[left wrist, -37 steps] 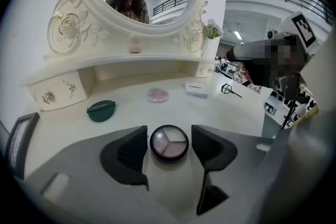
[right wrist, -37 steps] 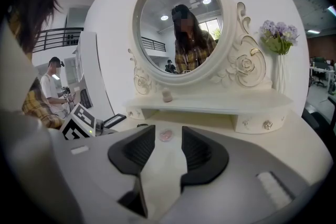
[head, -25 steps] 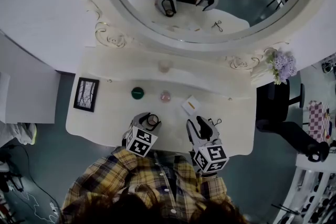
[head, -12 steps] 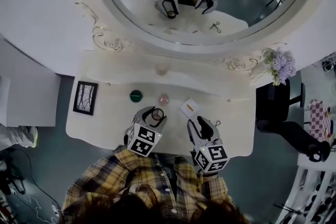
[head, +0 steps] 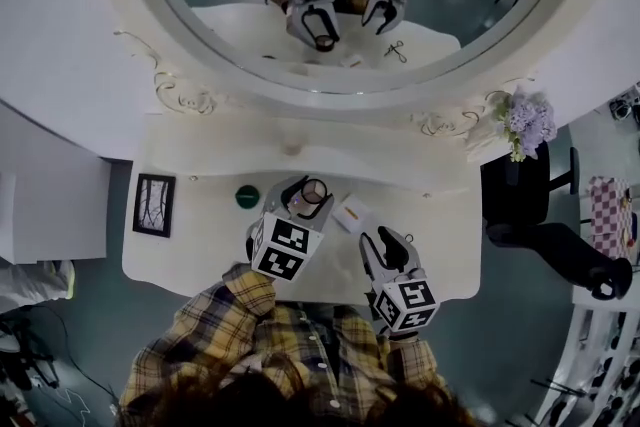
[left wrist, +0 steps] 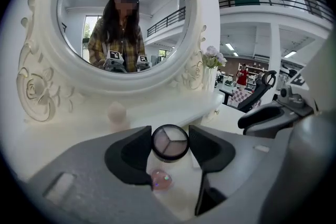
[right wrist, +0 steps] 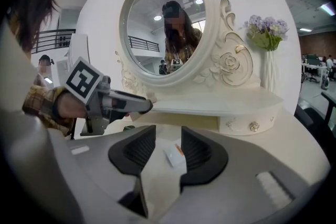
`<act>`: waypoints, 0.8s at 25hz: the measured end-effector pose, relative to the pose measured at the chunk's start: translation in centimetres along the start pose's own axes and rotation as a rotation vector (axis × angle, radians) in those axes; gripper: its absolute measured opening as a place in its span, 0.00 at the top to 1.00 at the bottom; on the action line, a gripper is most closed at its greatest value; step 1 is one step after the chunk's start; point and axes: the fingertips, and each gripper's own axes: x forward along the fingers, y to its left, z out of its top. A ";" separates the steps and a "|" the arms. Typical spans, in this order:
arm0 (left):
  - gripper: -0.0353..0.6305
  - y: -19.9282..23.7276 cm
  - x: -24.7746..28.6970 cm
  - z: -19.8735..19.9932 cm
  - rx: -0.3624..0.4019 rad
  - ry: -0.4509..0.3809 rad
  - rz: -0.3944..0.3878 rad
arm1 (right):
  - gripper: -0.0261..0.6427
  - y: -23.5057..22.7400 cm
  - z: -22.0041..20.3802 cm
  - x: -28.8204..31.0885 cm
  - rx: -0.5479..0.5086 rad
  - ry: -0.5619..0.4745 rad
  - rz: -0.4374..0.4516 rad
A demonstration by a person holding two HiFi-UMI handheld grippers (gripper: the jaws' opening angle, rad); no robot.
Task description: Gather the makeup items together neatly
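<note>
Clamping eyeshadow compact (left wrist: 170,141), centred between left fingers (left wrist: 131,156)

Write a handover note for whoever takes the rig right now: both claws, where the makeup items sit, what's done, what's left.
Left claw: shut on the round eyeshadow compact, held above the table.
Right claw: open, empty, low over the table's front; the white packet lies beyond it.
Items: green round case at the left, pink round piece below the left claw, pale piece on the shelf.
Done: compact picked up.
Left: nothing grouped yet; probably set the compact by the pink piece, then gather the rest.
</note>
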 end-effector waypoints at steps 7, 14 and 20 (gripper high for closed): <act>0.61 1.0 3.6 4.3 -0.001 -0.025 0.047 | 0.73 -1.6 -0.4 0.1 0.019 0.014 -0.013; 0.61 2.5 6.8 4.9 -0.042 0.026 0.111 | 0.73 -2.1 -0.7 0.4 0.031 0.029 -0.006; 0.61 3.0 8.3 4.8 -0.039 0.070 0.110 | 0.73 -2.3 -1.0 0.5 0.039 0.040 -0.002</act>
